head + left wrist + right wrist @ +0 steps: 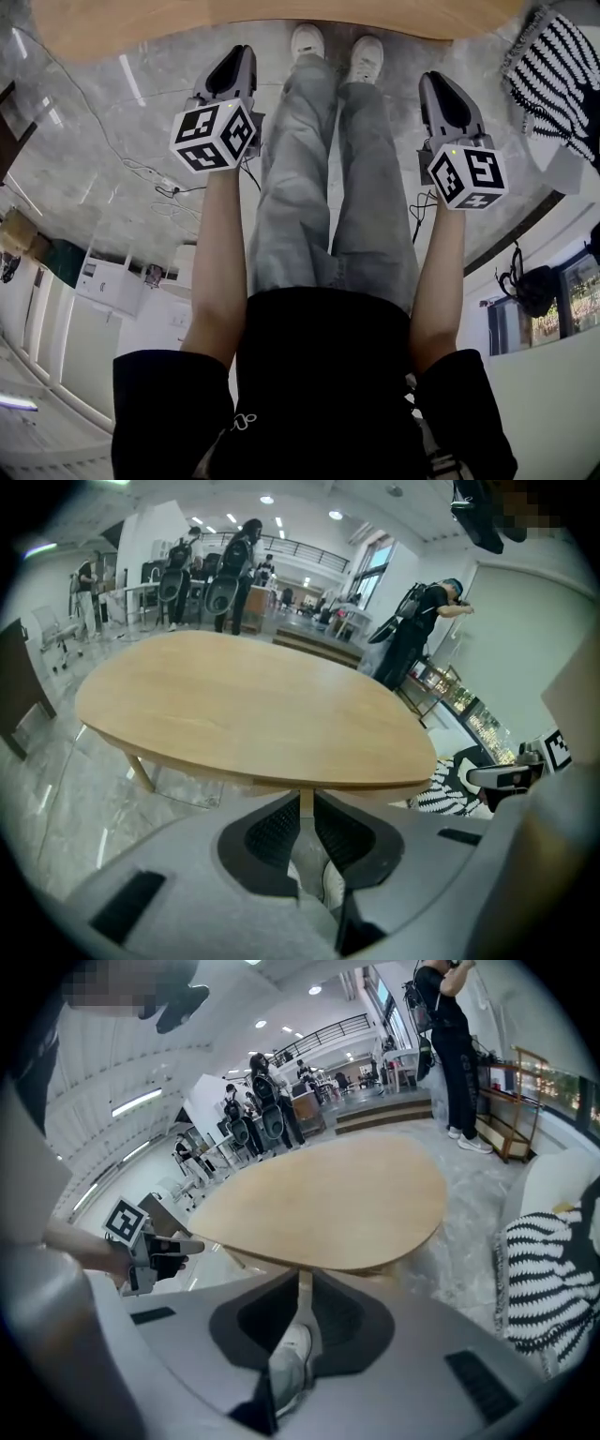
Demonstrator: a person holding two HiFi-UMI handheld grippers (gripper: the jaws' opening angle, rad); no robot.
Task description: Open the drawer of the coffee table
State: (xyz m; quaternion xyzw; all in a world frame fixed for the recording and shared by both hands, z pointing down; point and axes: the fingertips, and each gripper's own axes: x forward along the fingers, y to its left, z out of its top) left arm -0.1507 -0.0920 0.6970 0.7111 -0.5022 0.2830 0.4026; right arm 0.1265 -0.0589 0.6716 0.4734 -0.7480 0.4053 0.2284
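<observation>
The coffee table (281,23) has a pale wooden oval top and lies along the top edge of the head view, beyond my feet. It fills the middle of the left gripper view (253,714) and the right gripper view (328,1204). I cannot make out a drawer front under its edge. My left gripper (242,52) hangs in the air short of the table's near edge, jaws shut on nothing (305,803). My right gripper (433,80) is level with it on the other side of my legs, also shut and empty (303,1283).
My legs and white shoes (309,42) stand between the grippers on a grey marble floor. A black-and-white striped cushion (553,66) lies at the right. A cable (159,178) runs across the floor at the left. People (427,630) stand far behind the table.
</observation>
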